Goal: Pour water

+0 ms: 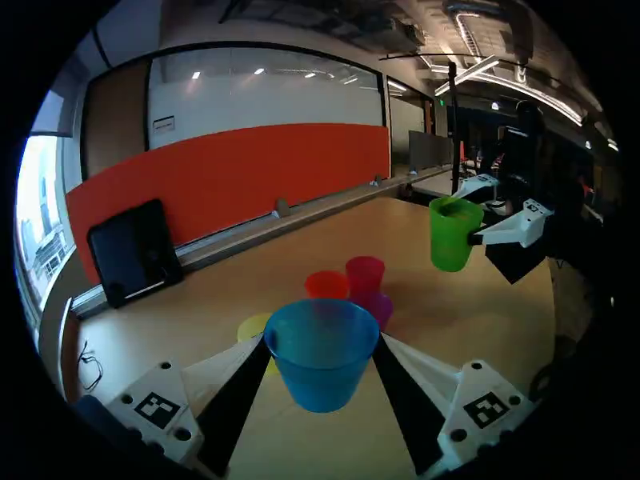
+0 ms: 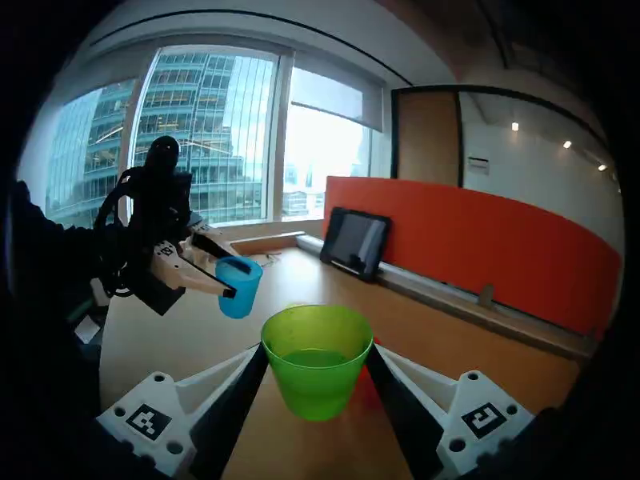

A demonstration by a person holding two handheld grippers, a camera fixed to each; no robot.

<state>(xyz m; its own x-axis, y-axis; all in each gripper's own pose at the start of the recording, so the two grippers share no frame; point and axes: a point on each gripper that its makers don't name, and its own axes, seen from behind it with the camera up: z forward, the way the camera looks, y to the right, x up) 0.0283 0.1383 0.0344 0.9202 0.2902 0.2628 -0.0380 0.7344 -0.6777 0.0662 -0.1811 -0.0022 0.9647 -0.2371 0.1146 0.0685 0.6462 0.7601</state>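
the left gripper [image 1: 322, 352] pinches a blue cup [image 1: 322, 370] between both fingers, upright and lifted above the wooden table [image 1: 448, 320]. the right gripper [image 2: 317, 364] clamps a green cup [image 2: 317, 388] by its sides the same way, upright, with a liquid line showing partway up inside. whether the blue cup holds anything i cannot tell. the two cups hang well apart over the table, rims not touching, with open air between them. under and beyond the blue cup a tight cluster stands on the table: a red cup [image 1: 326, 284], a pink cup [image 1: 365, 274] just beside it, a purple cup [image 1: 382, 309] in front, and a yellow cup [image 1: 253, 326] partly behind a finger. around that cluster the tabletop lies bare out to its far edge, closed off by a rail and an orange partition [image 1: 240, 172], against which a dark tablet [image 1: 134, 252] leans, well to the side. a thin cable [image 1: 88, 370] lies near the table's left edge. the left gripper view takes in the cluster and a dim office beyond; the right gripper view takes in tall windows [image 2: 200, 136] behind the blue cup.
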